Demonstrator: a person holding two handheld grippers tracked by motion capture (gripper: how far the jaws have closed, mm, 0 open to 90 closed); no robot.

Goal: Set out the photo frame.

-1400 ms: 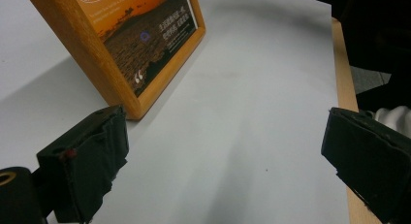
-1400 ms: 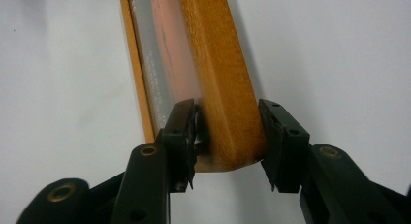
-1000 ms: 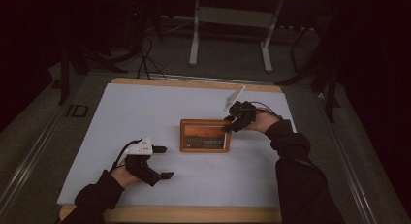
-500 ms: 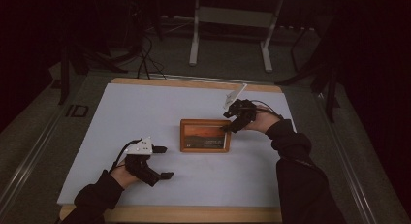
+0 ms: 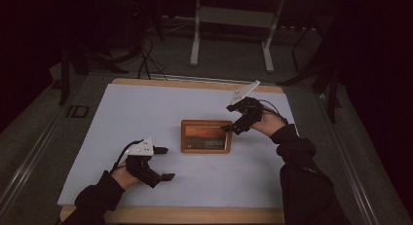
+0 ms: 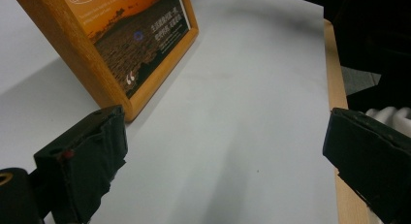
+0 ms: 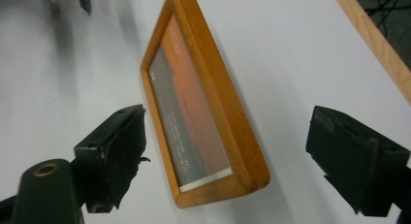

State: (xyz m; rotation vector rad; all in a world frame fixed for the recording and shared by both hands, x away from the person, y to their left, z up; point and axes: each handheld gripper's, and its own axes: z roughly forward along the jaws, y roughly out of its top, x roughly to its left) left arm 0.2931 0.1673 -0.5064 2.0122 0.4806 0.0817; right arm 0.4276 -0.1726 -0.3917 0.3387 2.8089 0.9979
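Now right claw (image 7: pixel 228 151) just opened over frame (image 7: pixel 203 112).

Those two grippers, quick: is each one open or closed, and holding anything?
Left gripper: open, holding nothing, resting on the table.
Right gripper: jaws have just been opening; now wide apart either side of the picture frame, not gripping it.

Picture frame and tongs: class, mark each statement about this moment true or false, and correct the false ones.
1. The wooden picture frame lies flat on the white table top. True.
2. The right tongs are clamped on the frame. False: their jaws stand open, either side of the frame's corner, pads apart from it.
3. The left tongs are open. True.
4. The left tongs touch the frame. False: they sit apart from it, to its left in the high view.
5. The frame's picture is blue. False: orange.
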